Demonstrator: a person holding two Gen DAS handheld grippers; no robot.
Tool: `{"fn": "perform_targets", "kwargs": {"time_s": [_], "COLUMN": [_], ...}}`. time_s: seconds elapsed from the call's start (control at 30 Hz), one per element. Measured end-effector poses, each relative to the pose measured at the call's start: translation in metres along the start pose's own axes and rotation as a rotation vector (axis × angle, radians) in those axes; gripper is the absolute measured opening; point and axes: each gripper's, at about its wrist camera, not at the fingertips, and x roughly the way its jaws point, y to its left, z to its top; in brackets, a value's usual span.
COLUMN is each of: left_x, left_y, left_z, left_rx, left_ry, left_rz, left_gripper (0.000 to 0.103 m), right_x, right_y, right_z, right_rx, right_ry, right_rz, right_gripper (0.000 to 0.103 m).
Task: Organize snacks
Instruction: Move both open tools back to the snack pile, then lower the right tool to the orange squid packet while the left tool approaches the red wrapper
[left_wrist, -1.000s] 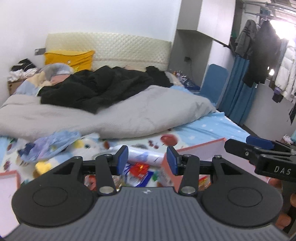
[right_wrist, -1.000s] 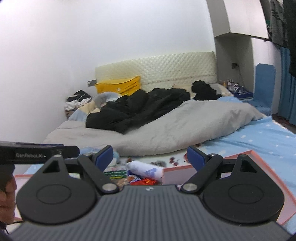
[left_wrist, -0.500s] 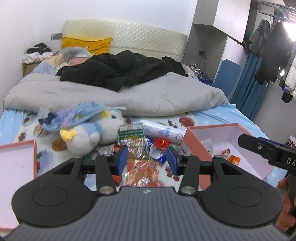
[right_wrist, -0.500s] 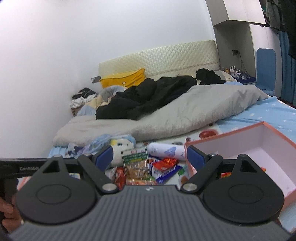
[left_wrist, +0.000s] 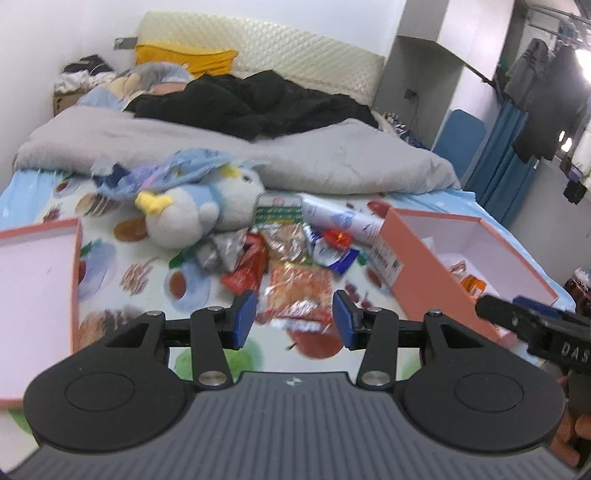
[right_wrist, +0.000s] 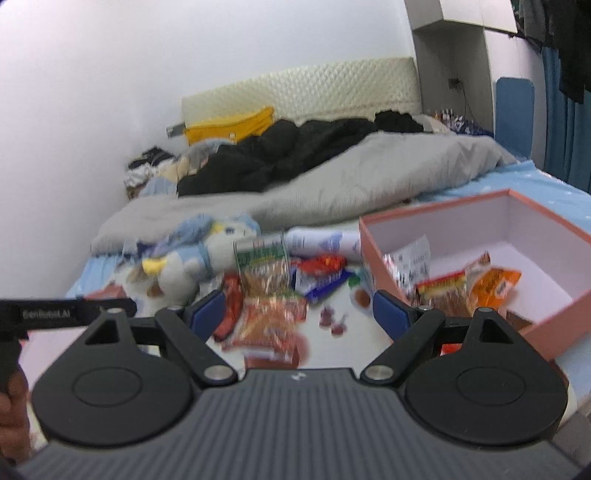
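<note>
Two pink boxes (left_wrist: 413, 251) flanked a snack pile (left_wrist: 295, 258) on the bed (left_wrist: 110, 280); three packets lay inside the right box. Left gripper (left_wrist: 293, 319) and right gripper (right_wrist: 299, 314) hovered spread, empty, near the pile.

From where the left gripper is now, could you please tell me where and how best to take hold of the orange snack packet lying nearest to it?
Grip the orange snack packet by its near crimped end, coming from above and in front with the left gripper. It lies flat on the bed sheet, so only a thin sealed edge can fit between the open jaws; its far end is tucked among other wrappers.
</note>
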Motion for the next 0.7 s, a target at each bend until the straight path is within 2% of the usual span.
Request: {"fn": "perform_targets", "kwargs": {"time_s": [0.27, 0.53, 0.7], "left_x": [0.016, 0.038, 0.06], "left_y": [0.023, 0.041, 0.054], "left_z": [-0.024, -0.03, -0.03], "left_rx": [-0.073, -0.078, -0.077], "left_ry": [0.056, 0.1, 0.123], "left_rz": [-0.004, 0.018, 0.027], "left_gripper": [0.052, 0.064, 0.066], "right_x": [0.014, 0.043, 0.063], "right_y": [0.015, 0.026, 0.028], "right_z": [-0.026, -0.039, -0.044], "right_rx": [-0.046, -0.066, -0.082], "right_ry": [0.089, 0.139, 0.153], "right_rz": [-0.006, 0.003, -0.011], "right_gripper": [0.088, 0.088, 0.087]}}
